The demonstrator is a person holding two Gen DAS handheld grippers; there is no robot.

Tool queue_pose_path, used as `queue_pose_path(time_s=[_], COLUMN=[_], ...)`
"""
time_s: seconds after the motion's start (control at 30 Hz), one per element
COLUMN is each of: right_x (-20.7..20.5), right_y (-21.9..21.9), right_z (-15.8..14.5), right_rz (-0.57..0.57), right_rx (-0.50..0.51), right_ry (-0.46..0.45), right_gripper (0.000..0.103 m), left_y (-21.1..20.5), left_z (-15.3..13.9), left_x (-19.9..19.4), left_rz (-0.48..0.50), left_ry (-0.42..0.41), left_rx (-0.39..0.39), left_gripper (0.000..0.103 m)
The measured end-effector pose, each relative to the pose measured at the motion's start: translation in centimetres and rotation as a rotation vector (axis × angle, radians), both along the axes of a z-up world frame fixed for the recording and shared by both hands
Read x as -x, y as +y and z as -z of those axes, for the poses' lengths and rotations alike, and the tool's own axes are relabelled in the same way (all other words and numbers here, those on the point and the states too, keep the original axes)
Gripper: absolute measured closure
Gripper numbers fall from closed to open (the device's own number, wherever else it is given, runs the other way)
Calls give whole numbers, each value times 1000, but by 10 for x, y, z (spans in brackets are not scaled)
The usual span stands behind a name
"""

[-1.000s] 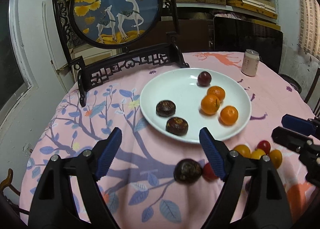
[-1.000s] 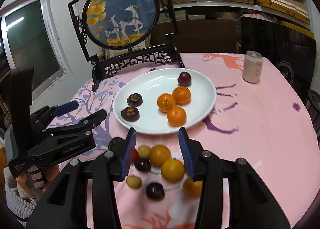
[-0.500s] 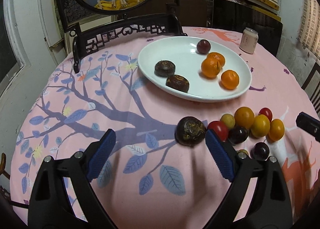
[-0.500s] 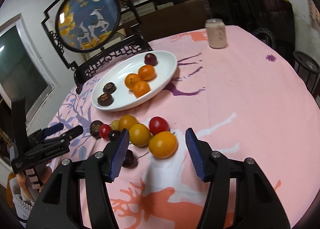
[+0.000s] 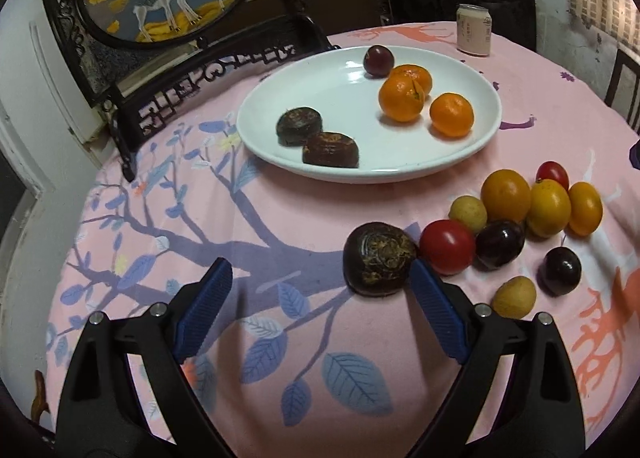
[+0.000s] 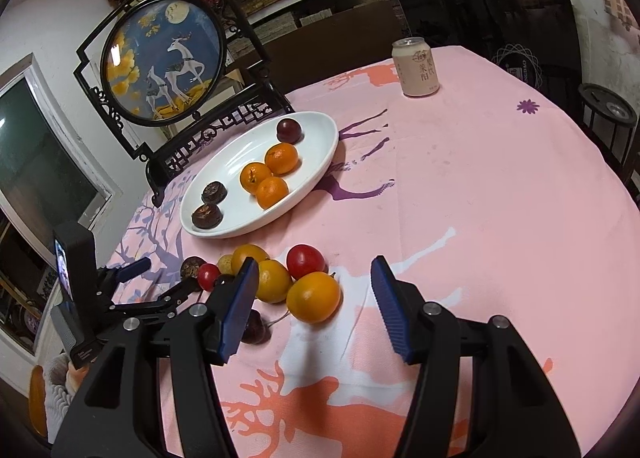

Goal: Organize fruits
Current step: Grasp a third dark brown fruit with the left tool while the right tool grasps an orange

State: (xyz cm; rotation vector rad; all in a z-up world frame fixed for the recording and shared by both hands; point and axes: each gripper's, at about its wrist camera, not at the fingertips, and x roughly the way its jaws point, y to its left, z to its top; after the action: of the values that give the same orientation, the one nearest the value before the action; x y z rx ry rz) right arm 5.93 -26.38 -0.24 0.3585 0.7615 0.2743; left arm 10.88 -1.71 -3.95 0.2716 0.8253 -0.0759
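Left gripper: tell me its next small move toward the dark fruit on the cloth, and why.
Probably ease the left gripper forward and a little right, then close. Its jaws stand open and empty, and the dark fruit lies just off its right finger, not between the two. Two like it already sit on the plate.

Black hand-held gripper (image 5: 316, 306) w/ ribbed blue pads (image 5: 436, 308).

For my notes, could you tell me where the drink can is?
The can stands upright at the table's far side, beyond the white plate and to its right, apart from all fruit.
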Motion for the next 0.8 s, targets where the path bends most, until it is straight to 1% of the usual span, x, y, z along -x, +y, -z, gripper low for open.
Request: queue_pose_path(time_s=[0.07, 0.1, 0.17, 0.2, 0.23, 0.3, 0.33, 0.37, 0.47, 0.5, 0.57, 0.67, 0.77, 0.8], right_x=[0, 0, -1, -2, -2, -3, -4, -4, -7, -8, -10, -11, -12, -12], right_y=[1, 1, 1, 2, 2, 2, 2, 2, 4, 5, 8, 17, 31, 35], right_z=[0, 0, 1, 1, 2, 3, 3, 5, 10, 13, 19, 25, 30, 32], right_rz=[1, 0, -2, -2, -2, -2, -1, -1, -6, -9, -22, -50, -81, -86], right_rx=[-2, 0, 7, 10, 11, 11, 13, 17, 31, 37, 49, 81, 128, 143], right_ry=[1, 1, 6, 10, 14, 18, 20, 25, 46, 55, 78, 96, 99, 98], right_gripper=[44, 44, 44, 44, 44, 44, 44, 44, 44, 44, 44, 45, 45, 46], left_y=[-3, -6, -12, -13, -13, -9, -7, -4, 2, 6, 18, 30, 31, 30], left_z=[2, 4, 7, 8, 10, 9, 9, 8, 7, 6, 1, -7, -12, -13], left_x=[-2, -4, -8, -10, -14, -17, -17, -15, -6, -3, 6, 19, 23, 23], left_rz=[17, 21, 28, 28, 25, 35, 45, 48, 1, -17, -53, -87, -81, -78], left_ry=[4, -3, -13, -8, 9, 40, 57, 72, 73, 78, 85, 59, 49, 43], left_rx=[-3, -21, -41, -37, -19, 45, 80, 116, 104, 114, 160, 189, 211, 207], left_gripper=[12, 12, 16, 18, 22, 36, 54, 60, 61, 61, 61, 60, 60, 60])
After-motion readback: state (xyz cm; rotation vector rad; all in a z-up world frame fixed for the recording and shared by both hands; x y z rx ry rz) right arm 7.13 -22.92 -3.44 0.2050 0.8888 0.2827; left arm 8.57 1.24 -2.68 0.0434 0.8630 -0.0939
